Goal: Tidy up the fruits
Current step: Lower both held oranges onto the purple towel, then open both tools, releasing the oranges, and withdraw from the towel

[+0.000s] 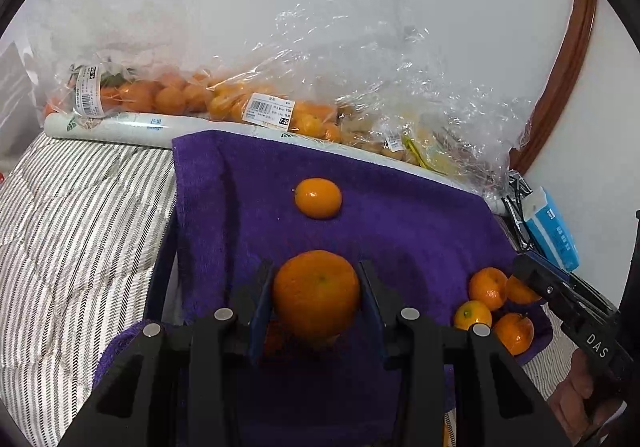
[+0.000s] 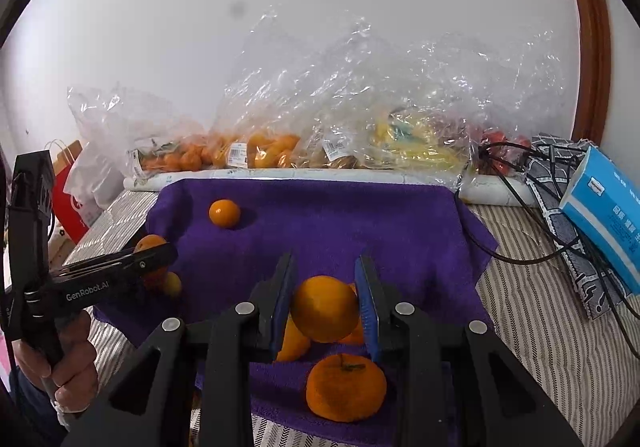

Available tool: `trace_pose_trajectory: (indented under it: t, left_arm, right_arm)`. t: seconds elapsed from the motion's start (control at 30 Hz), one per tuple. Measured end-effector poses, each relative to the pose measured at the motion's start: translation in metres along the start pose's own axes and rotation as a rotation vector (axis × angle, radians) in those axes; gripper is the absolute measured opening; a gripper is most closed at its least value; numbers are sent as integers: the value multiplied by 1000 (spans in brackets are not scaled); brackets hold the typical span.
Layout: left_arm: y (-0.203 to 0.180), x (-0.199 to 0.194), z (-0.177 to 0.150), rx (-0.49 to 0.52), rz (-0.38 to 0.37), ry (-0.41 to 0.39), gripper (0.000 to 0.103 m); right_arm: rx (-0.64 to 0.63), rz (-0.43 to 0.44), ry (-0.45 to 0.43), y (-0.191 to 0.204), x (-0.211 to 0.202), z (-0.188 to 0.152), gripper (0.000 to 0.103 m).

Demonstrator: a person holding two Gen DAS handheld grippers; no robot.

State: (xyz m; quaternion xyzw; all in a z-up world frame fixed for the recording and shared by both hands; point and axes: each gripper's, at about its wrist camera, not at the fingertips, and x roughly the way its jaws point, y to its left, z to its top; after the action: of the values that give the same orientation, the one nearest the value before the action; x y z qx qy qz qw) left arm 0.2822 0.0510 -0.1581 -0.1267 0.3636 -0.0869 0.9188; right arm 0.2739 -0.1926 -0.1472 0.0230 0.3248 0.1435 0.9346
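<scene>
In the left wrist view my left gripper [image 1: 316,267] is shut on a large orange [image 1: 316,297], held between its blue pads above the purple towel [image 1: 400,215]. A smaller orange [image 1: 318,198] lies alone farther back on the towel. At the towel's right edge my right gripper [image 1: 524,275] hangs over a cluster of small oranges [image 1: 488,287]. In the right wrist view the right gripper [image 2: 324,261] is shut on a small orange [image 2: 324,307], with a stemmed orange [image 2: 346,387] and others beneath it. The left gripper [image 2: 160,253] shows at the left with its orange [image 2: 149,242].
Clear plastic bags of fruit [image 2: 260,151] line the wall behind the towel, on a long white package [image 1: 120,127]. A blue tissue box [image 2: 608,207] and black cables [image 2: 520,207] lie at the right. Striped bedding [image 1: 80,227] surrounds the towel. A red paper bag [image 2: 70,199] stands at the left.
</scene>
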Motion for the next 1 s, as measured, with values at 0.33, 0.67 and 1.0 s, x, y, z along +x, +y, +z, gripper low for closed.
trace_pose_trajectory:
  t: [0.33,0.67,1.0]
  left_arm:
    - [-2,1,-1,13,1,6,39]
    - [-5,0,-1,24,-11,14,39]
    - [-9,-10,1,32,-38,-24,47]
  right_arm:
    - [-31,0,8,6,2,-2,31]
    - [-26,7,13,4,3,-2,31]
    - [-31,10,20,6,5,-3,32]
